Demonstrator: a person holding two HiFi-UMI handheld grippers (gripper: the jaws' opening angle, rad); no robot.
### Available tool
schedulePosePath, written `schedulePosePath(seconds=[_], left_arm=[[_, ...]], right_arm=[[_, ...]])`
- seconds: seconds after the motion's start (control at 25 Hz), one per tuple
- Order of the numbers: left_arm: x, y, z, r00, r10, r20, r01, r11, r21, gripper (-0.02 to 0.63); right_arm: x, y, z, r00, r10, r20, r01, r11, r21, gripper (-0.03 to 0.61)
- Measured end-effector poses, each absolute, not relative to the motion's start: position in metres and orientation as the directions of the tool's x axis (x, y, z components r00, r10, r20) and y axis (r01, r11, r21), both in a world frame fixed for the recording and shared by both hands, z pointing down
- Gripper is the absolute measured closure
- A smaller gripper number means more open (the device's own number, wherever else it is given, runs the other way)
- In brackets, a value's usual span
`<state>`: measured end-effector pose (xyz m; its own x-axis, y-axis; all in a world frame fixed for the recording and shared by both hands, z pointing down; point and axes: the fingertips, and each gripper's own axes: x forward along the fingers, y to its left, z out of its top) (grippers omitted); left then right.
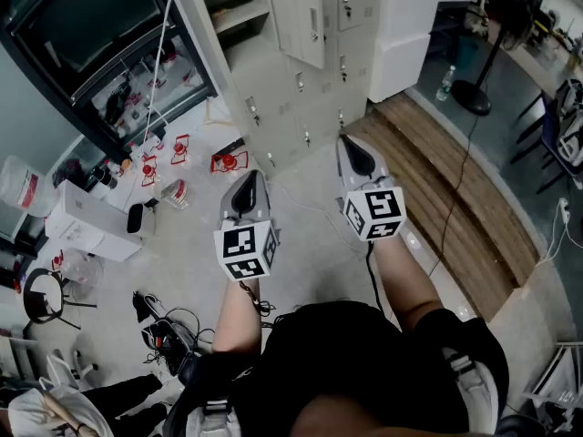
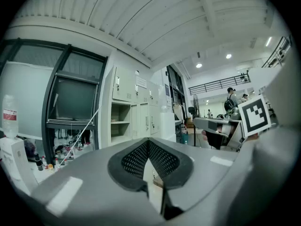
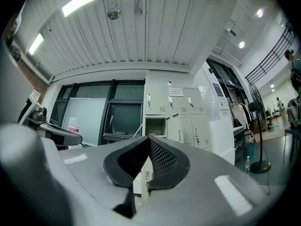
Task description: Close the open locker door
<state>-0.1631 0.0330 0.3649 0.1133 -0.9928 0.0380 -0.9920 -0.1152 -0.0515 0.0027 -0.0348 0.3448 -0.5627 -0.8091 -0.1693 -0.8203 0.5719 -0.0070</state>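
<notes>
The grey locker bank [image 1: 301, 71] stands ahead of me, across the floor. One locker door [image 1: 311, 27] hangs open, swung out from the front, beside an open shelved compartment [image 1: 239, 9]. Both grippers are held in the air, well short of the lockers. My left gripper [image 1: 249, 178] is shut and empty, and my right gripper [image 1: 346, 144] is likewise shut with nothing in it. In the left gripper view the shut gripper [image 2: 148, 141] points at the lockers [image 2: 138, 112]. In the right gripper view the shut gripper [image 3: 148, 138] points at the open compartment [image 3: 155, 126].
A white cabinet [image 1: 405, 25] adjoins the lockers on the right. A wooden platform [image 1: 446, 180], a standing fan [image 1: 492, 44] and a water bottle [image 1: 444, 82] lie to the right. Left are a white box [image 1: 91, 221], red items [image 1: 228, 160] and cables [image 1: 164, 326].
</notes>
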Motion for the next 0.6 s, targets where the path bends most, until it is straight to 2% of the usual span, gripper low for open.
schedulePosePath(seconds=[0.6], left_arm=[[-0.127, 0.013, 0.358, 0.121, -0.992, 0.032, -0.99, -0.123, -0.065, 0.614]], right_arm=[[0.029, -0.047, 0.344, -0.571, -0.803, -0.172, -0.814, 0.581, -0.005, 0.568]])
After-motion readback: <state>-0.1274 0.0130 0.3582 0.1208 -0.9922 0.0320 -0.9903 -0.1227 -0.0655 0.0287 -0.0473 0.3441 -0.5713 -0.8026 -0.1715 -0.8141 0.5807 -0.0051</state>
